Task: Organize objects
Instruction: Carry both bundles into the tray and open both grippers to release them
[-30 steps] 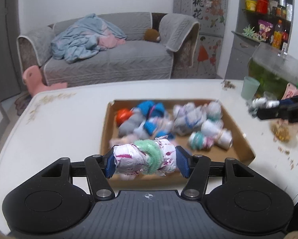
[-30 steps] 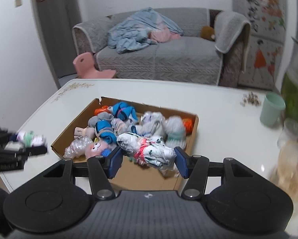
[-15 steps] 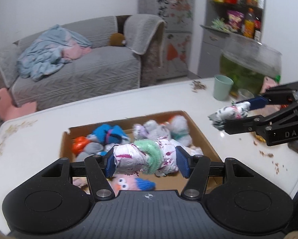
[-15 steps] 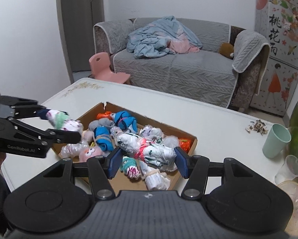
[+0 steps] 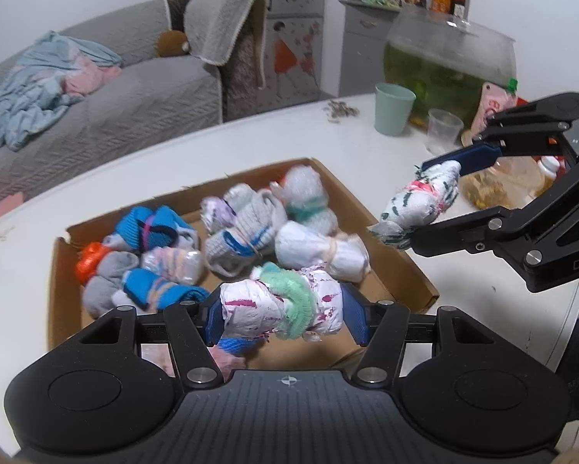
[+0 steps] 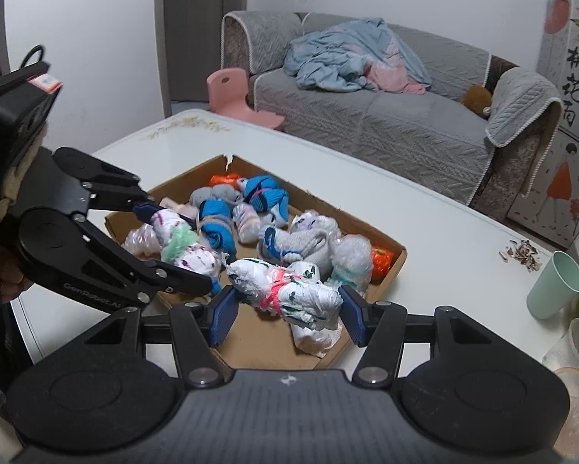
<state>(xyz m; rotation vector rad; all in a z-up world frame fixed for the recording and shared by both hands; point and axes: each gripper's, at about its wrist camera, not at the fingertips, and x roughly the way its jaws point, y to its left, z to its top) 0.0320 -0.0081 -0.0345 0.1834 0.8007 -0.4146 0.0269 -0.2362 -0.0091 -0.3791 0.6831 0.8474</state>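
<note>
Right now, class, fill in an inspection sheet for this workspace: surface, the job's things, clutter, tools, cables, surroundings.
Surface: white table, with a scatter of seed husks.
Job's things: cardboard tray on the table, full of bundled socks; two more bundles are held above it.
Clutter: green cup, clear plastic cup, fish tank.
Tools: left tool shut on the green-banded bundle; right tool shut on the pink-tied bundle.
Cables: one dark loop behind the left tool's body.
Surroundings: grey sofa with a blue blanket, pink child's chair.
</note>
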